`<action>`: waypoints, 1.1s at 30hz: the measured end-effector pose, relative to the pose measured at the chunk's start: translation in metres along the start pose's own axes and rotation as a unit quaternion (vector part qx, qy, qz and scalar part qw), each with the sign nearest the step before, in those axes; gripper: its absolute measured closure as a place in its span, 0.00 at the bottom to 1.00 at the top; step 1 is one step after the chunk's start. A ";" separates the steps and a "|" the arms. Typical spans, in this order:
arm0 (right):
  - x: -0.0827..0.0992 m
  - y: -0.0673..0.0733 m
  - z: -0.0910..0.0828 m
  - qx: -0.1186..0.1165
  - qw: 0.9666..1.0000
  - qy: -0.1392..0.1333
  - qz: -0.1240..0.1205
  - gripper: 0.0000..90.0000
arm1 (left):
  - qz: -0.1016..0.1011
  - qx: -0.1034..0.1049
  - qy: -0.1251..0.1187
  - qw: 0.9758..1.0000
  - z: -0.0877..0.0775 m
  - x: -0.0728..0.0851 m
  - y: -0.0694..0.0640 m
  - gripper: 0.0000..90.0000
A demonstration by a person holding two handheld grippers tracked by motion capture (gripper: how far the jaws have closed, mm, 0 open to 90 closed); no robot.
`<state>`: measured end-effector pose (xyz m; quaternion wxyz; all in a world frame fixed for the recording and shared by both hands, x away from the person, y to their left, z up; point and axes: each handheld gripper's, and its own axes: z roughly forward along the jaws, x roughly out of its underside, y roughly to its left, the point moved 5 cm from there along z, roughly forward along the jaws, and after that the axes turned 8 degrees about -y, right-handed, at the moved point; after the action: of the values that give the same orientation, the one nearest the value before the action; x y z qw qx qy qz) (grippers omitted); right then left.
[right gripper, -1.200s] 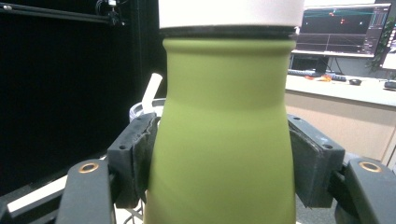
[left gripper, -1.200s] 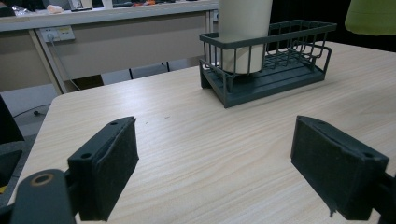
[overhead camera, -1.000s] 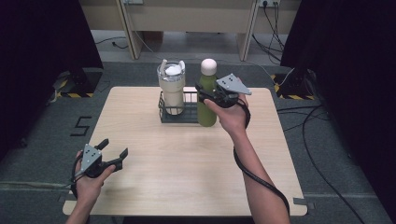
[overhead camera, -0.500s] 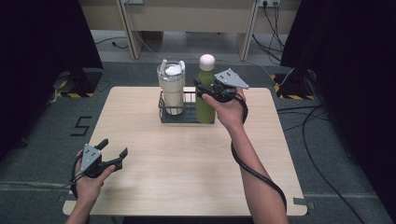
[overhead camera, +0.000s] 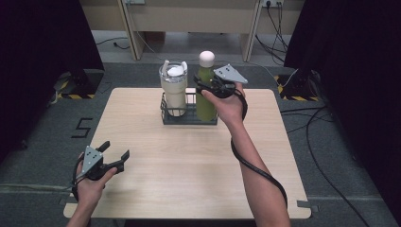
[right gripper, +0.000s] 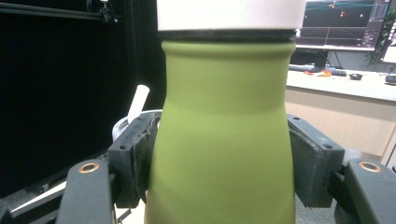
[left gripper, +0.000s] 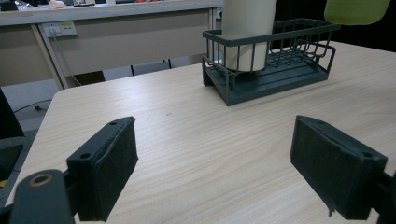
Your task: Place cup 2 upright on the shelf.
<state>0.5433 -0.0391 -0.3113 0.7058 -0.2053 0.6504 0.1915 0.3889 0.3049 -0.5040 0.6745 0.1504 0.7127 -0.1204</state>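
Right gripper view shows my right gripper [right gripper: 219, 158] clamped on the green bottle [right gripper: 222, 140], raised just above the wire basket [overhead camera: 189, 116]; my left gripper [overhead camera: 116, 153] stays apart over the tabletop [overhead camera: 189, 161].

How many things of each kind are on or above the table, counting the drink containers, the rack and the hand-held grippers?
Bottles: 1, the green bottle with a white cap.
Tumblers: 1, the cream tumbler with a lid.
Racks: 1, the dark wire rack.
Hand-held grippers: 2, the left hand-held gripper and the right hand-held gripper.
Total: 5.
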 end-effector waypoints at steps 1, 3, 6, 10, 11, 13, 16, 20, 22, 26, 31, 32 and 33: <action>-0.001 0.000 0.001 0.002 1.000 0.000 0.001 0.37 | 0.000 0.000 0.000 1.000 0.000 0.000 0.000 0.16; -0.002 -0.001 0.003 0.002 1.000 0.002 0.002 0.37 | 0.000 -0.001 0.000 1.000 0.000 0.000 0.000 0.16; -0.003 -0.002 0.007 0.003 1.000 0.002 0.003 0.37 | 0.000 -0.001 0.000 1.000 0.000 0.000 0.000 0.16; -0.004 -0.005 0.011 0.007 1.000 0.003 0.005 0.37 | -0.001 -0.002 0.001 1.000 -0.001 0.000 0.000 0.16; -0.004 -0.005 0.012 0.008 1.000 0.004 0.005 0.37 | 0.000 -0.002 0.001 1.000 -0.001 0.000 0.000 0.16; -0.004 -0.006 0.014 0.009 1.000 0.006 0.005 0.37 | -0.001 -0.003 0.001 1.000 -0.001 0.001 0.000 0.16; -0.005 -0.008 0.017 0.010 1.000 0.006 0.005 0.37 | -0.002 -0.003 0.001 1.000 -0.001 0.000 0.000 0.16; -0.007 -0.010 0.021 0.012 1.000 0.007 0.004 0.37 | -0.002 -0.002 0.002 1.000 -0.001 0.001 0.000 0.16; -0.009 -0.010 0.023 0.014 1.000 0.007 0.004 0.37 | -0.002 -0.003 0.001 1.000 -0.001 0.001 0.000 0.16; -0.011 -0.012 0.027 0.017 1.000 0.008 0.006 0.37 | -0.002 -0.003 0.002 1.000 -0.001 0.001 0.000 0.16; -0.012 -0.016 0.032 0.021 1.000 0.009 0.008 0.37 | -0.003 -0.002 0.002 1.000 0.000 0.001 0.000 0.16; -0.012 -0.017 0.033 0.022 1.000 0.010 0.008 0.37 | -0.003 -0.002 0.002 1.000 0.000 0.001 0.000 0.16; -0.011 -0.017 0.034 0.022 1.000 0.011 0.009 0.37 | -0.003 -0.002 0.002 1.000 0.000 0.001 0.000 0.16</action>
<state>0.5801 -0.0354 -0.2970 0.7016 -0.1856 0.6638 0.1810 0.3886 0.3049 -0.5047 0.6734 0.1468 0.7145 -0.1206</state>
